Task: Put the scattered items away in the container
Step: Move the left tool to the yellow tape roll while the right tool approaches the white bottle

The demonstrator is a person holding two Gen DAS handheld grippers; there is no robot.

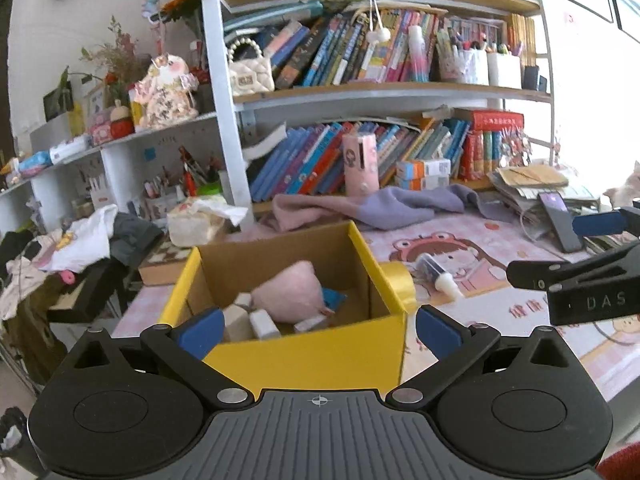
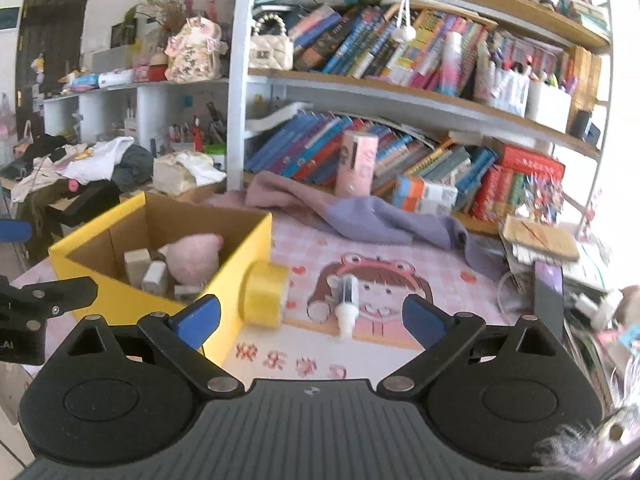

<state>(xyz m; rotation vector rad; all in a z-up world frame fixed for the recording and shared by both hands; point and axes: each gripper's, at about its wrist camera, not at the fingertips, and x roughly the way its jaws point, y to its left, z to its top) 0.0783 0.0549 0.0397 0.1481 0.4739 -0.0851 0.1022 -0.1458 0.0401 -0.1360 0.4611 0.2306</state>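
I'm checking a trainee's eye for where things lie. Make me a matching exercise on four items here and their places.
1 pink plush
2 yellow tape roll
3 small glue bottle
4 purple cloth

a lying on the cartoon mat
b inside the yellow box
c at the foot of the bookshelf
d against the box's outer wall

Pairs: 1-b, 2-d, 3-a, 4-c

My left gripper [image 1: 318, 330] points forward and slightly downward with its jaws spread wide, and nothing is clamped between its blue pads [image 1: 202, 330]. My right gripper [image 2: 312, 320] has the same forward, slightly downward attitude, jaws likewise wide apart and pads [image 2: 424, 322] gripping nothing. The two tools are side by side, so each appears at the edge of the other's view: the right at the left camera's right edge, the left at the right camera's left edge.
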